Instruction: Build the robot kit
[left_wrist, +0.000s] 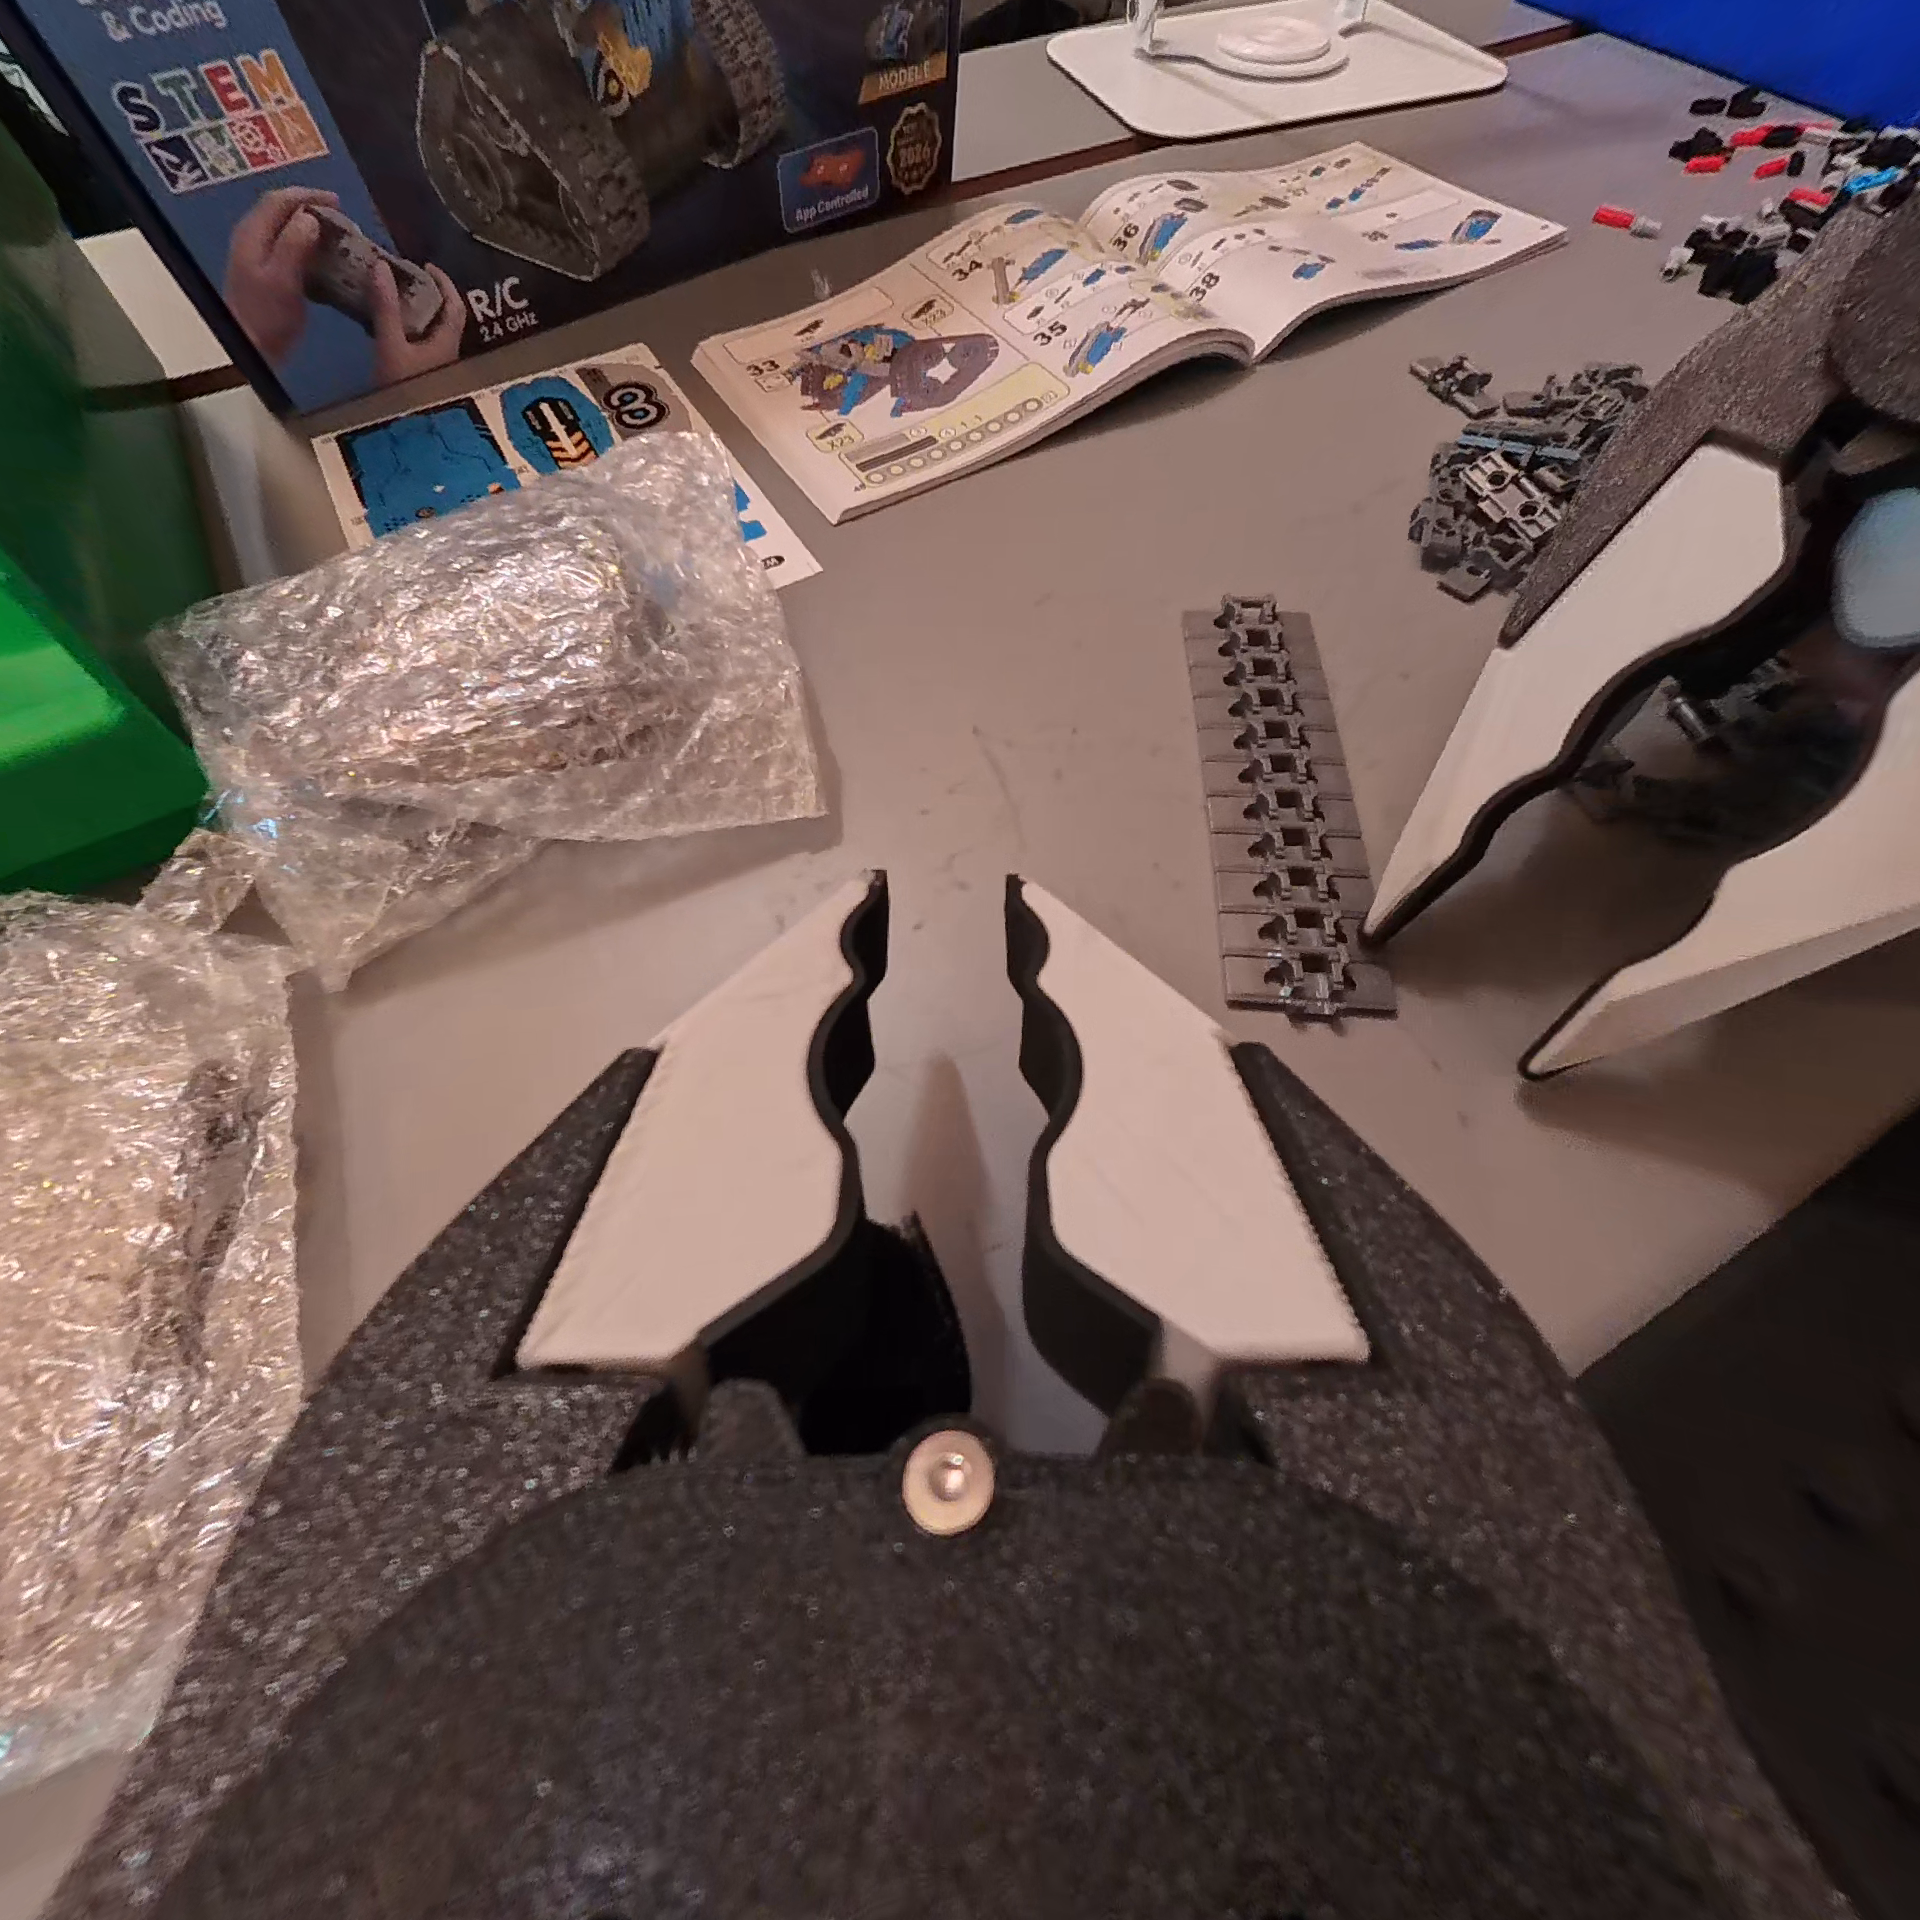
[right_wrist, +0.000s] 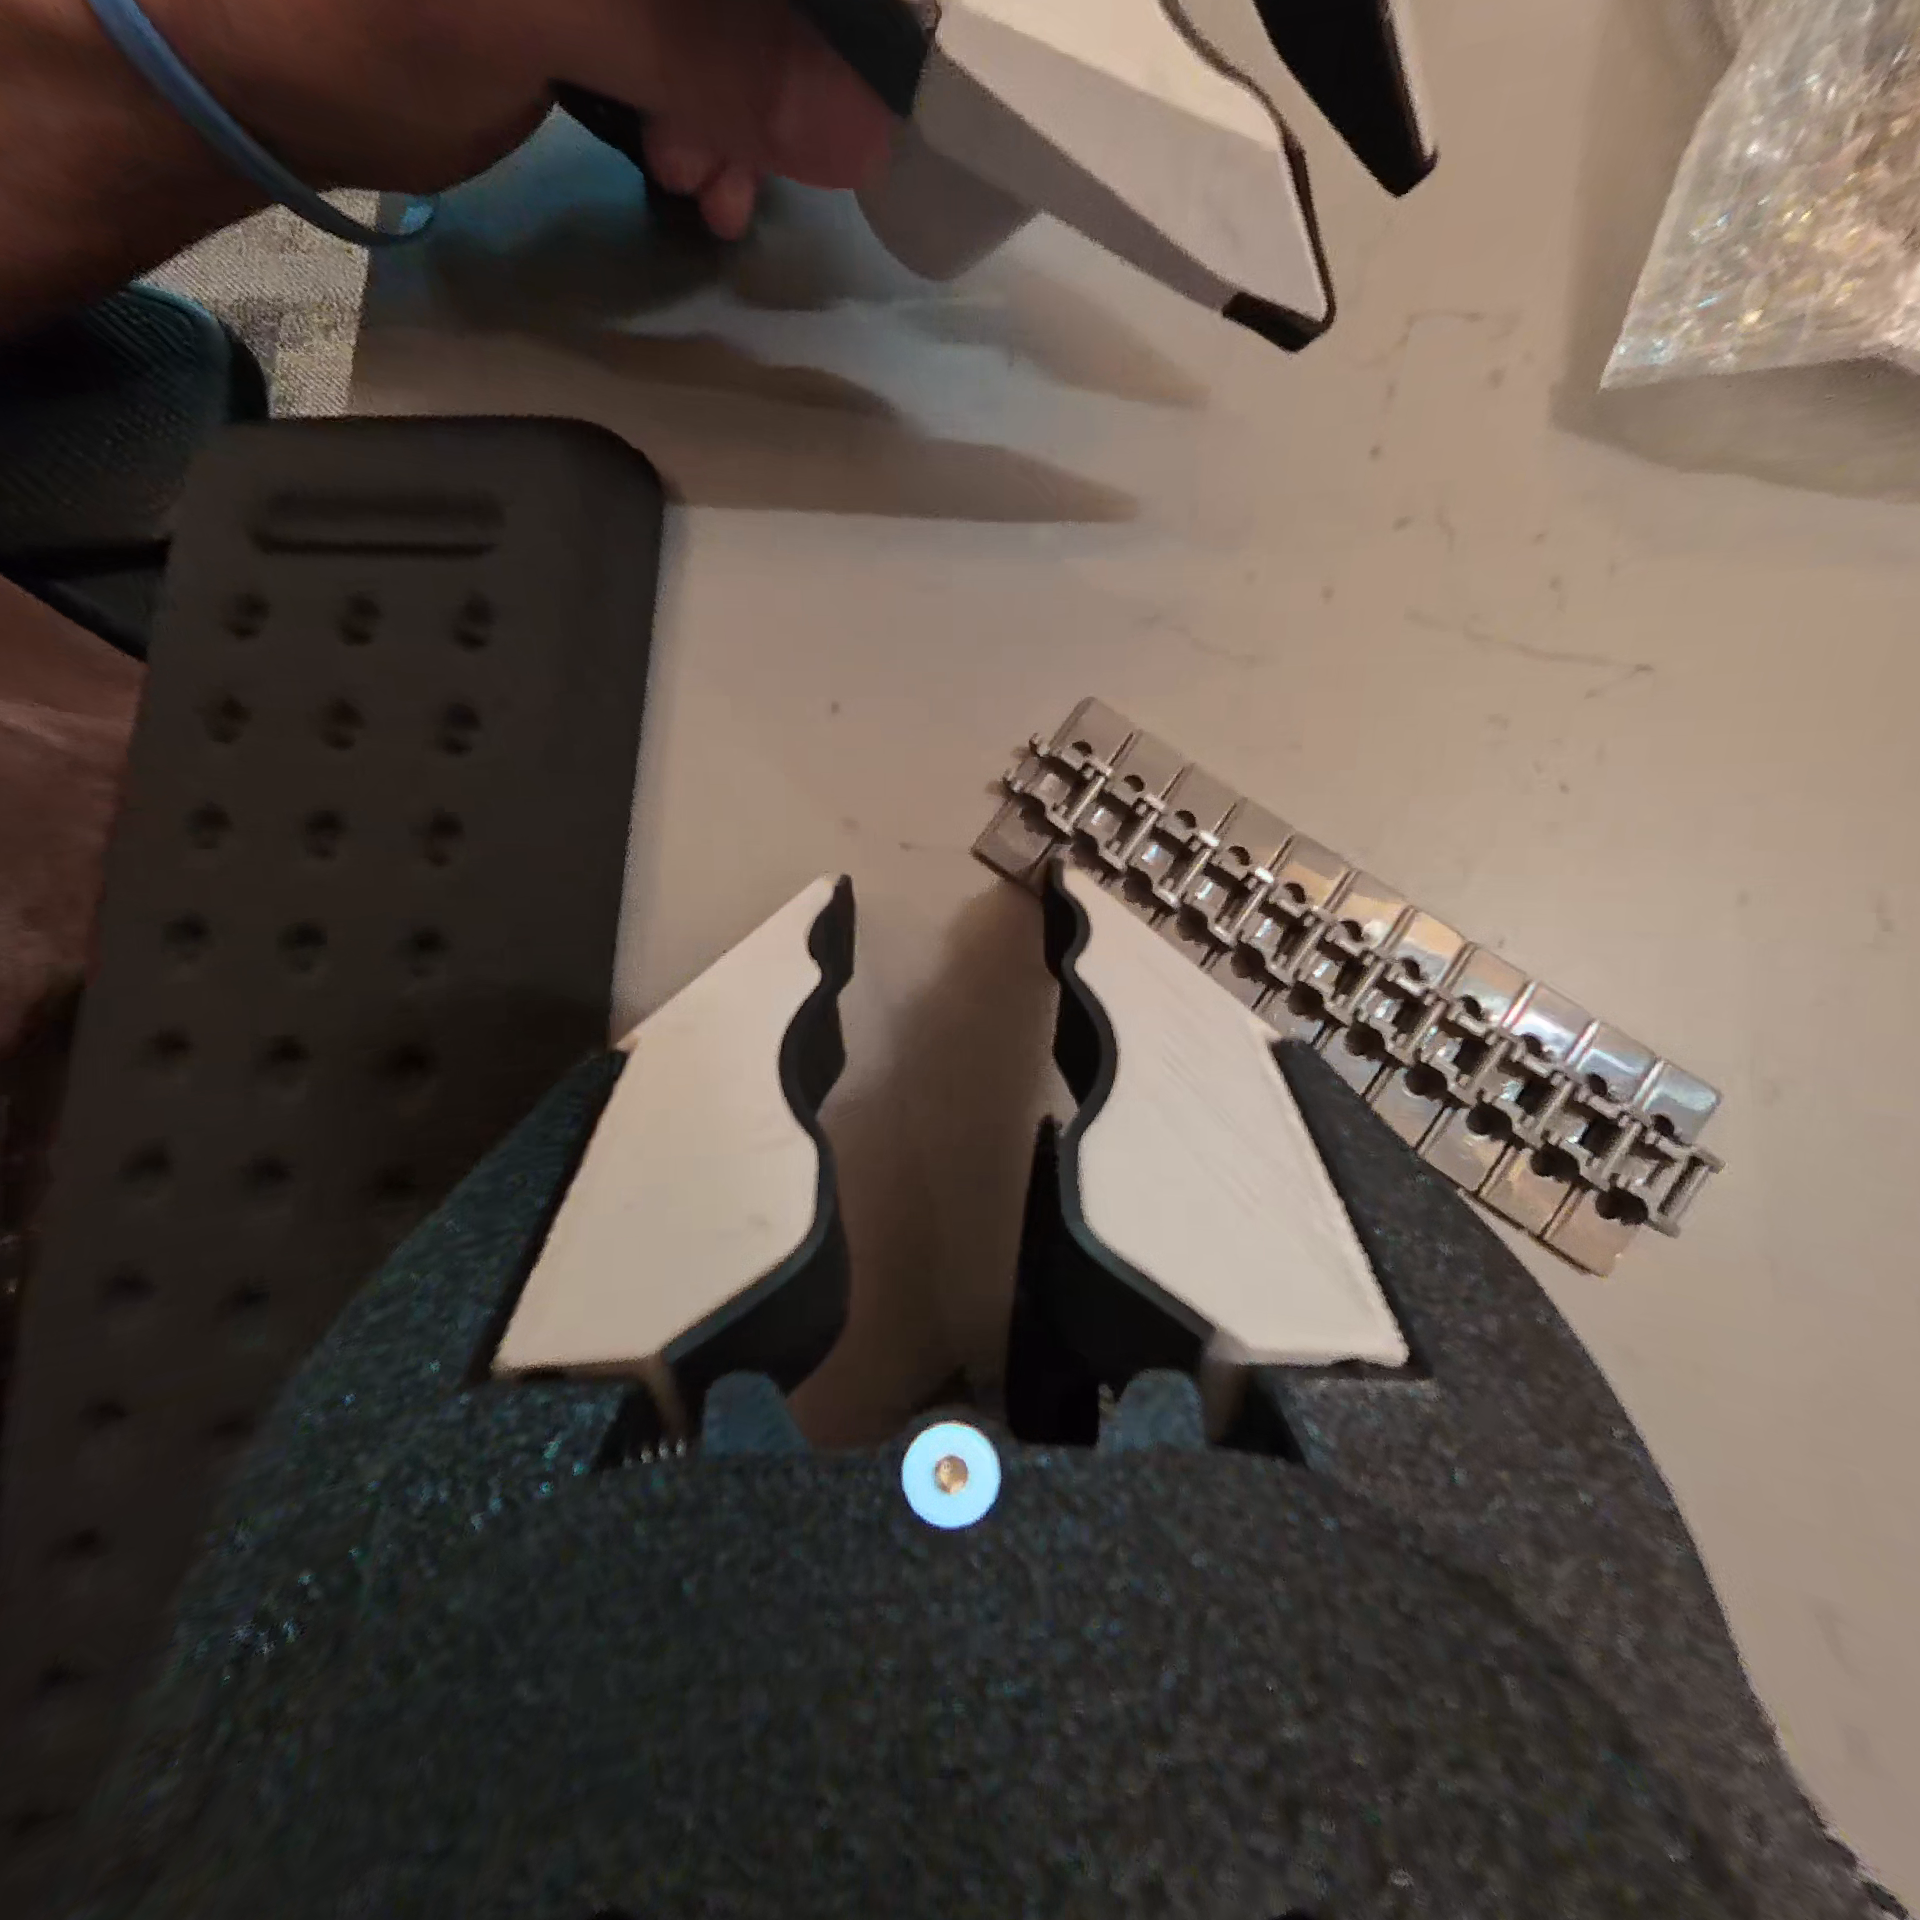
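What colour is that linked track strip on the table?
Grey; the track strip shows best in the left wrist view.

Bare grey tabletop (left_wrist: 987, 665) ahead of the left gripper (left_wrist: 945, 894), jaws apart, nothing between them. Hemmed on the left by two crumpled clear bubble-wrap bundles (left_wrist: 488, 665); on the right by a flat strip of linked grey plastic track pieces (left_wrist: 1283, 800), touched at its near end by the right gripper (right_wrist: 951, 894). Farther back, blocked by an open white instruction booklet (left_wrist: 1091, 322) and a pile of small grey plastic parts (left_wrist: 1507, 478). Left of the right gripper, a black perforated slab (right_wrist: 343, 831).
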